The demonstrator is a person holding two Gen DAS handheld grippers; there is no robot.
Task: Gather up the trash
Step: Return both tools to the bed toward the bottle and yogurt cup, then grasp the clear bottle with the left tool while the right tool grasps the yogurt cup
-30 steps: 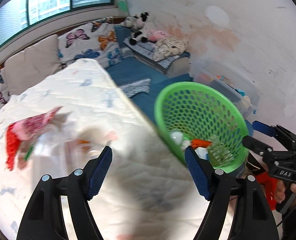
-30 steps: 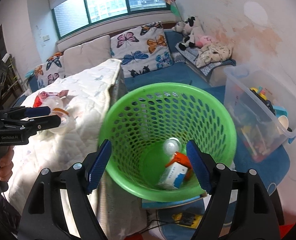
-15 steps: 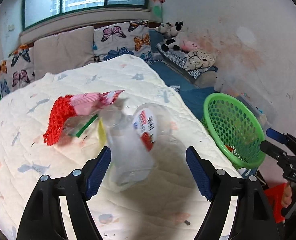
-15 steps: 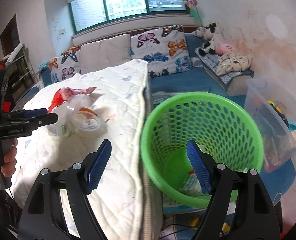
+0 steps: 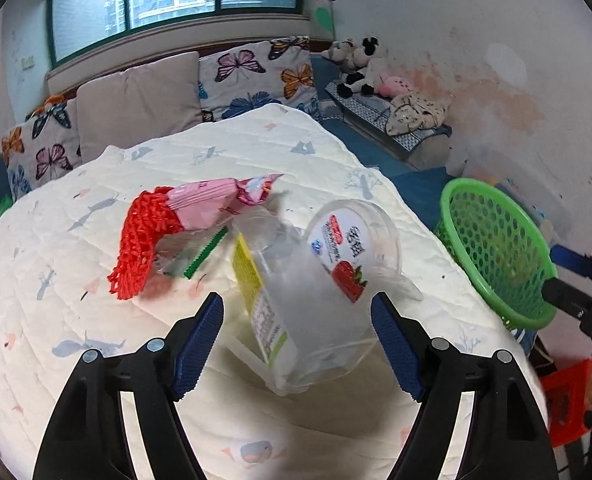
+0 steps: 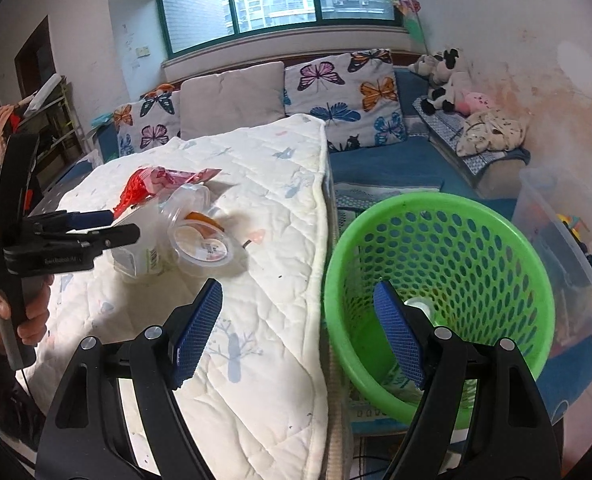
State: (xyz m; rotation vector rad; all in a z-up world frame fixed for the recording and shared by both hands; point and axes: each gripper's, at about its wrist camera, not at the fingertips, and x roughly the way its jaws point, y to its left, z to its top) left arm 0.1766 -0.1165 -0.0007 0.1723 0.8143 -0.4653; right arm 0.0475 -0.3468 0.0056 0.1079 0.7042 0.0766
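A clear plastic bottle point(image 5: 296, 308) lies on the white quilt point(image 5: 96, 320) with a clear strawberry-label cup point(image 5: 351, 248) against it. A pink wrapper point(image 5: 212, 204) and red mesh net point(image 5: 140, 248) lie behind. My left gripper point(image 5: 296, 336) is open, its jaws either side of the bottle's near end. In the right wrist view the same pile shows, the cup point(image 6: 204, 240) nearest, with the left gripper point(image 6: 108, 224) at it. My right gripper point(image 6: 296, 332) is open and empty, over the quilt edge beside the green basket point(image 6: 435, 208).
The green basket point(image 5: 495, 256) stands on the floor at the quilt's right edge, holding some trash. A clear storage bin point(image 6: 563, 240) sits right of it. Butterfly cushions point(image 6: 335, 88) and stuffed toys point(image 6: 443, 76) line the back.
My left gripper swung left from the basket and closed in on the bottle and cup. My right gripper shifted left, so the basket now sits to its right.
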